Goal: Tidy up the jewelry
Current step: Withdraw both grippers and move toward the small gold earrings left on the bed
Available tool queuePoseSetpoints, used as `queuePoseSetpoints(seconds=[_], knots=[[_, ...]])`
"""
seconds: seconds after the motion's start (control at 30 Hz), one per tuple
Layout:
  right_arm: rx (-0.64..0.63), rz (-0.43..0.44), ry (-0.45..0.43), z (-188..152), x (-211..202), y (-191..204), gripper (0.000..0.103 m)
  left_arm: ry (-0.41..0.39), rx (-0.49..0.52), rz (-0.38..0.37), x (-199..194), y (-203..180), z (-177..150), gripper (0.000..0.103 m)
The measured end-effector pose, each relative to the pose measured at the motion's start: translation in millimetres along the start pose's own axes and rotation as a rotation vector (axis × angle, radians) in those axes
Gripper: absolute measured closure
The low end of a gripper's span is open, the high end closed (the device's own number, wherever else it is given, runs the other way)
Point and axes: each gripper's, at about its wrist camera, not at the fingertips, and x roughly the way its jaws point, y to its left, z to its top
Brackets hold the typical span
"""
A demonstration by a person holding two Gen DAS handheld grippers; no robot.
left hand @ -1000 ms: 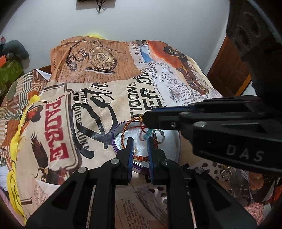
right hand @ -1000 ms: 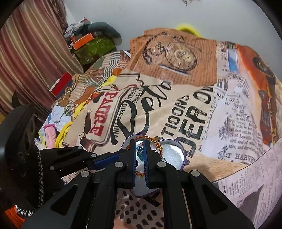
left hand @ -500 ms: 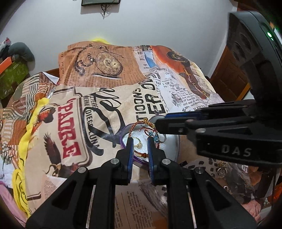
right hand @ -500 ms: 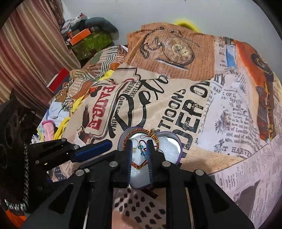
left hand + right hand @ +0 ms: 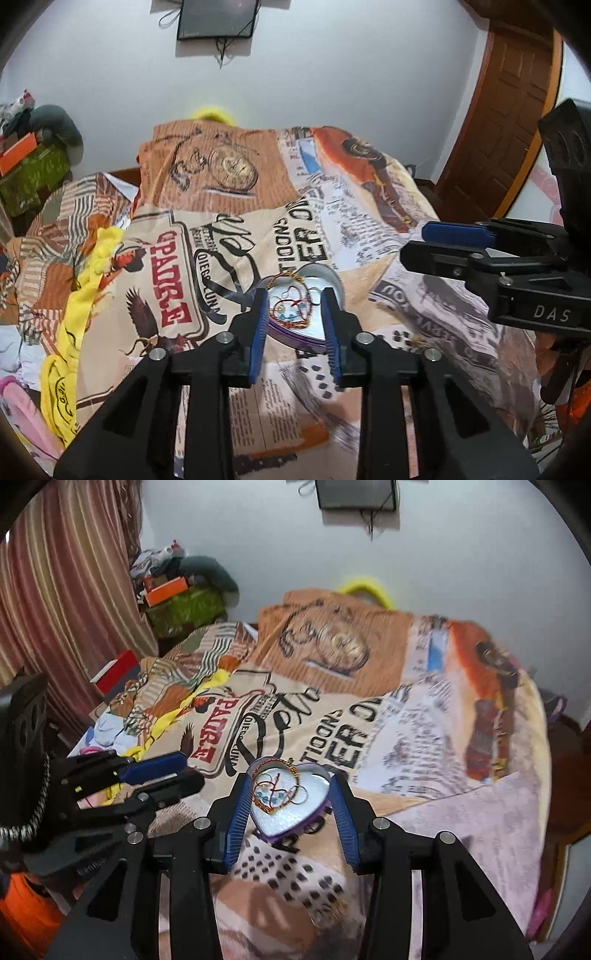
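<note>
A purple heart-shaped tin (image 5: 334, 284) (image 5: 314, 816) lies open on the printed bedspread. Inside it lie an orange-red beaded bracelet (image 5: 288, 308) (image 5: 275, 790), blue beads and thin rings. My left gripper (image 5: 295, 312) is open and empty, raised above and just short of the tin, which shows between its blue pads. My right gripper (image 5: 290, 794) is open and empty, also above the tin. Each gripper shows in the other's view, the right one (image 5: 454, 243) at the right and the left one (image 5: 162, 775) at the left.
The bedspread (image 5: 229, 236) covers the whole bed. A yellow cloth (image 5: 85, 280) lies along its left edge. Boxes and clutter (image 5: 177, 598) stand at the far left by a striped curtain. A wooden door (image 5: 509, 122) is at the right.
Both grippers have opened wide and drawn back and up from the tin. The bracelet and beads now lie loose in the tin.
</note>
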Motion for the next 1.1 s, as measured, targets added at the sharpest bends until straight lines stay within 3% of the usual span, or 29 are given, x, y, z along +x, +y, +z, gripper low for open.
queuePoseSetpoints(seconds=[0.2,0.4,0.8,1.1], knots=[[-0.032,-0.080,-0.061,-21,-32,1,0.062,-0.031,0.044,-0.015,-26,-21,-6,0.064],[-0.033,-0.127,-0.065,-48,-49,-6,0.062,-0.008,0.076,-0.044,-30,-40,-18,0.062],[0.018,-0.167,0.026,-93,-43,-33,0.061,0.146,0.106,-0.107,17,-78,-53,0.062],[0.032,-0.123,0.117,-104,-11,-44,0.061,0.216,0.093,-0.097,53,-79,-64,0.062]])
